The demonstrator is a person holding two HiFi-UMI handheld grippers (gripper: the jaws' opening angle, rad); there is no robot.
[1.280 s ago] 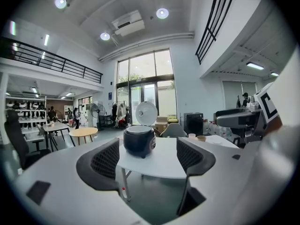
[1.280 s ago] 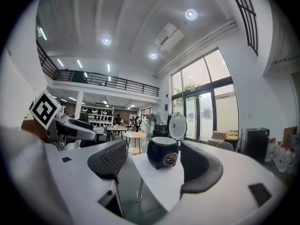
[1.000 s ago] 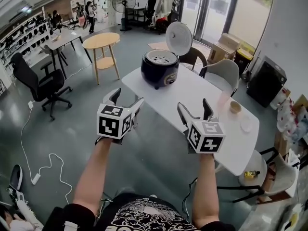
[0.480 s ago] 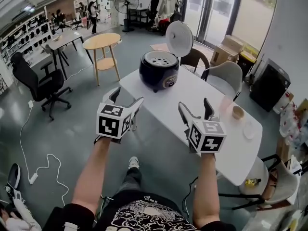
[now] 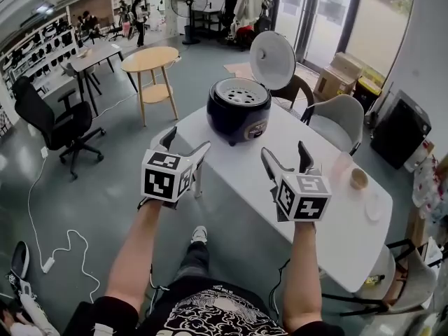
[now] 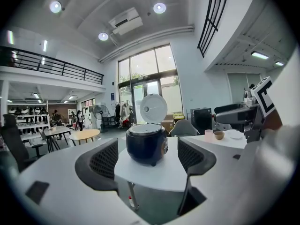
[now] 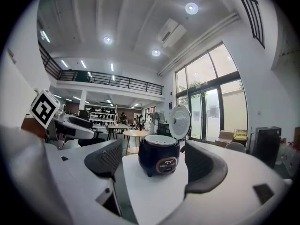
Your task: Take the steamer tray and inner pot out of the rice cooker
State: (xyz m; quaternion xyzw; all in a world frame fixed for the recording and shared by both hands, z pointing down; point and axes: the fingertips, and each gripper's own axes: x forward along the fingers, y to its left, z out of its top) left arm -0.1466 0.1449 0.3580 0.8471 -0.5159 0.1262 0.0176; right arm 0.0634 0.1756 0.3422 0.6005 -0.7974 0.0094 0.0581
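Observation:
A dark blue rice cooker (image 5: 239, 109) stands on the near-left end of a white table (image 5: 308, 180), its white lid (image 5: 272, 59) raised. A white perforated steamer tray (image 5: 239, 92) sits in its top; the inner pot is hidden under it. My left gripper (image 5: 183, 148) hovers open off the table's left edge, short of the cooker. My right gripper (image 5: 286, 157) is open over the table, nearer me than the cooker. Both gripper views frame the cooker (image 6: 146, 144) (image 7: 159, 156) between empty jaws.
A pink cup (image 5: 341, 165), a small bowl (image 5: 359, 178) and a white saucer (image 5: 375, 206) sit on the table's right part. Grey chairs (image 5: 336, 123) stand behind the table. A round wooden side table (image 5: 150, 61) and a black office chair (image 5: 47, 121) stand to the left.
The view has moved closer to the table; the cooker now appears larger and nearer. Both grippers stay open and hold their pose in front of me.

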